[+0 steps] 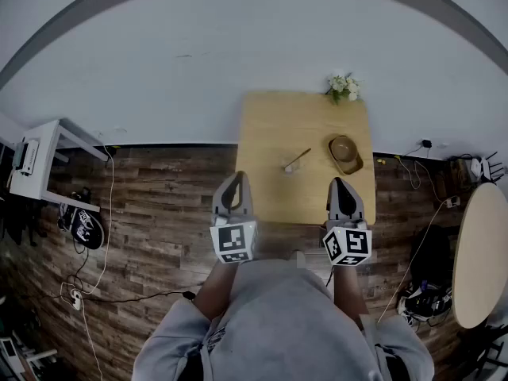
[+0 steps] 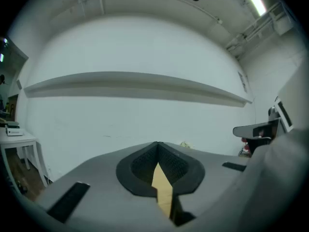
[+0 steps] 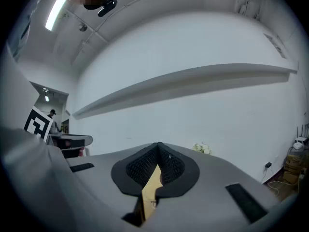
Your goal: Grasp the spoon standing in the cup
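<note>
Leaning in its cup point(image 1: 288, 168), the pale spoon point(image 1: 299, 159) (handle rightward) sits beyond left claw point(image 1: 235, 182) and right claw point(image 1: 340, 186), both closed.

Cup point(image 1: 288, 167) holding spoon point(image 1: 299, 159) too small to resolve.

Bench point(image 1: 270, 189): light wood, rect. top, far edge against white wall point(image 1: 198, 62).
Flowers point(image 1: 344, 86): small white bunch w/ green leaves, far-right corner of bench, at wall.
Bowl point(image 1: 345, 154): brown, on bench, near right edge, nearer than flowers.
Floor point(image 1: 159, 205): dark wood planks.
Side table point(image 1: 48, 153): white, far left, near wall.
Dark items point(image 1: 83, 227): on floor beside its legs, type unclear.
White cable point(image 1: 109, 205): runs down over floor to power strip point(image 1: 73, 296).
Round table point(image 1: 482, 256): light top, right edge, partly cut off.
Ledge point(image 2: 135, 83): grey horiz. band across wall.
</note>
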Available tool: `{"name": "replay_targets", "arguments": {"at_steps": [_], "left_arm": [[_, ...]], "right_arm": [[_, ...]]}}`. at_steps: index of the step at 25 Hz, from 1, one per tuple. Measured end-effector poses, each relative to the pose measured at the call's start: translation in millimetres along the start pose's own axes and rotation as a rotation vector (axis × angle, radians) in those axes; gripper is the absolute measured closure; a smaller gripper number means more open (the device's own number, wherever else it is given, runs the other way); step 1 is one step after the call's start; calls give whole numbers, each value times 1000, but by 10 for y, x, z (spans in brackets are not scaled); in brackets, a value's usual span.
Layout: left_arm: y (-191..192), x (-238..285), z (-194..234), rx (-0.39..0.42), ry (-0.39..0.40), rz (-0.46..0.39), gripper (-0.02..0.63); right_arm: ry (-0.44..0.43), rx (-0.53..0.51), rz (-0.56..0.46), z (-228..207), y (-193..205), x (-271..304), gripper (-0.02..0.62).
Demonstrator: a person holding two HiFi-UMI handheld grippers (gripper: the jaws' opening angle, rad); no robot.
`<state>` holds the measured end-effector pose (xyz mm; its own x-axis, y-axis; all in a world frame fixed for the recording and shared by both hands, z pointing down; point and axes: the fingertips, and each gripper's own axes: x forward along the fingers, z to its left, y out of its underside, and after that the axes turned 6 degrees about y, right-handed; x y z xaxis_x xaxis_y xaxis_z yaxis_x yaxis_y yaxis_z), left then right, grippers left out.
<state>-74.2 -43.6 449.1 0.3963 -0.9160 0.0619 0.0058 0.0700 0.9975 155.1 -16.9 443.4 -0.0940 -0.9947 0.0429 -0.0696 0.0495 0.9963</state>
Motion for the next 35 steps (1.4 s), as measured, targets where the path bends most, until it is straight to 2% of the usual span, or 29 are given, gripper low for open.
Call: {"name": "replay_targets", "arguments": {"at_steps": [17,35], "left_arm": [[5,-26,-194,13,-24,16,604],[189,-26,-784,-14,-120,54,604]], "right_arm": [[-54,8,6,-78,58,-39,595],[-172,22,79,-539,289,-74,595]]}}
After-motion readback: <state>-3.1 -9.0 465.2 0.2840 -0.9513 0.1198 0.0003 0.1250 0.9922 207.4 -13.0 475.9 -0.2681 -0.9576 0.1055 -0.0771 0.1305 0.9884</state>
